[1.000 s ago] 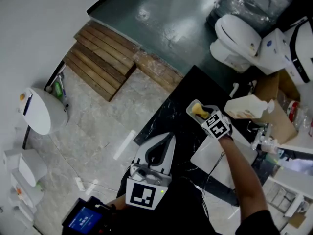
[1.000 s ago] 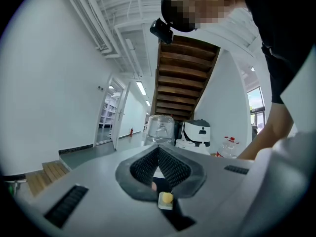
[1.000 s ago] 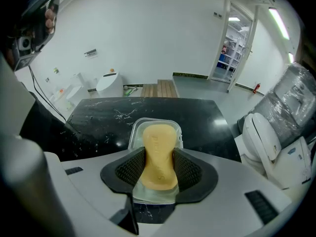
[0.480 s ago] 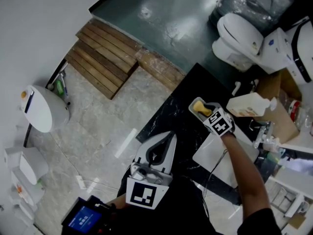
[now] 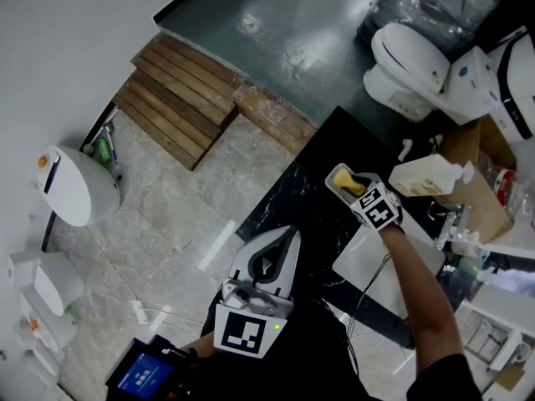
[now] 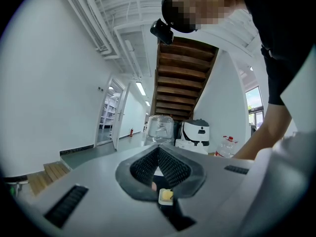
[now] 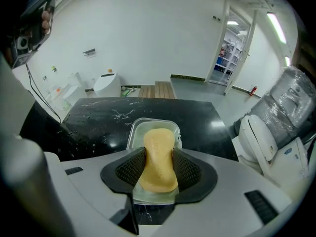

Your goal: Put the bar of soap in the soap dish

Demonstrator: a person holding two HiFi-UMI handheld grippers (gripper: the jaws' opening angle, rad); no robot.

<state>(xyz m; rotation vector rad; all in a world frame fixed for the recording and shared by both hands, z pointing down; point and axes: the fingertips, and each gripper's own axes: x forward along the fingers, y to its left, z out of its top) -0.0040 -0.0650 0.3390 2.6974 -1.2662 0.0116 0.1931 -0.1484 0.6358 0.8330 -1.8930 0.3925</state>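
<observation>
We see right gripper point(image 7: 158, 158) clamped on soap point(image 7: 157, 174): yellow-orange rounded bar, slightly waisted, smooth. It's over the clear dish point(image 7: 151, 123) on black counter point(image 7: 94, 118); contact unclear. Left gripper point(image 6: 159, 153) jaws together, nothing between.

One left gripper point(image 5: 289, 236), one right gripper point(image 7: 158, 157), one yellow bar of soap point(image 7: 158, 138), one clear soap dish point(image 7: 135, 132) near the far edge of one black counter point(image 5: 308, 192), one white jug point(image 5: 422, 180), one wooden platform point(image 5: 175, 103).
</observation>
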